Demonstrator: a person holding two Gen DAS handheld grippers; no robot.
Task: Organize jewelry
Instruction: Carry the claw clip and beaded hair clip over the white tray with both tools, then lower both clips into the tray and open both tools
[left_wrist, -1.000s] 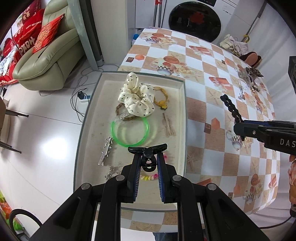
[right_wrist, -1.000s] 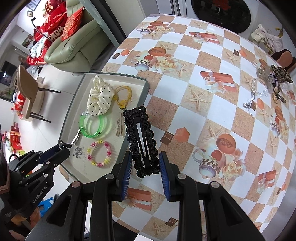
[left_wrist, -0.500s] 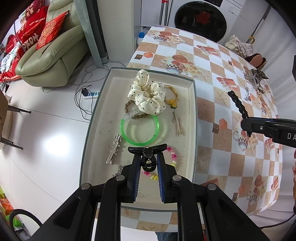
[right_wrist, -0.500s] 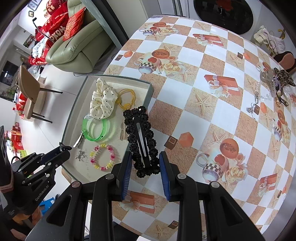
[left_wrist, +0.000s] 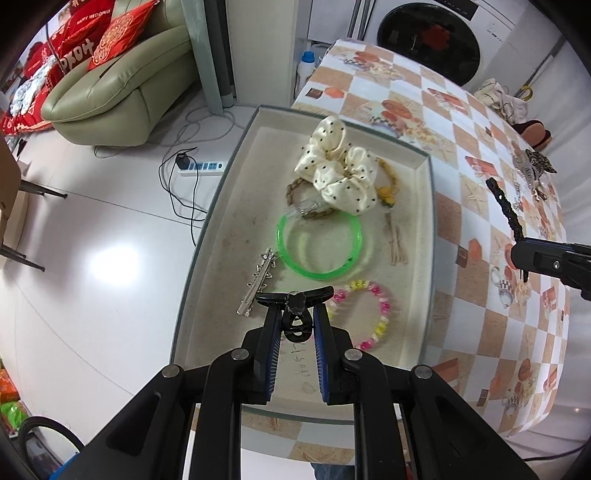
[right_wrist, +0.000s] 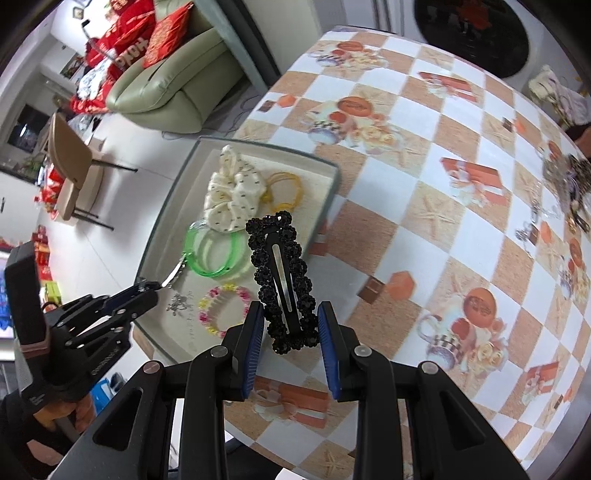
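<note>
My left gripper (left_wrist: 295, 321) is shut on a small black claw clip (left_wrist: 295, 308) and holds it above the near part of the grey tray (left_wrist: 424, 236). In the tray lie a cream dotted scrunchie (left_wrist: 338, 170), a green bangle (left_wrist: 319, 245), a pastel bead bracelet (left_wrist: 365, 314), a silver clip (left_wrist: 258, 282) and a yellow hair tie (left_wrist: 386, 190). My right gripper (right_wrist: 290, 332) is shut on a black beaded snap clip (right_wrist: 282, 284), held above the table beside the tray's right edge (right_wrist: 330, 192). The snap clip also shows in the left wrist view (left_wrist: 504, 208).
A pile of more jewelry (right_wrist: 569, 184) lies at the table's far right. The table has a checkered cloth (right_wrist: 424, 206). A green sofa (left_wrist: 122, 85), a power strip (left_wrist: 201, 167) on the floor and a washing machine (left_wrist: 432, 37) stand beyond the table.
Both grippers have moved nearer to the tray, which looks larger now. The right gripper with the snap clip has shifted left toward the tray's edge. Both grips are unchanged.
</note>
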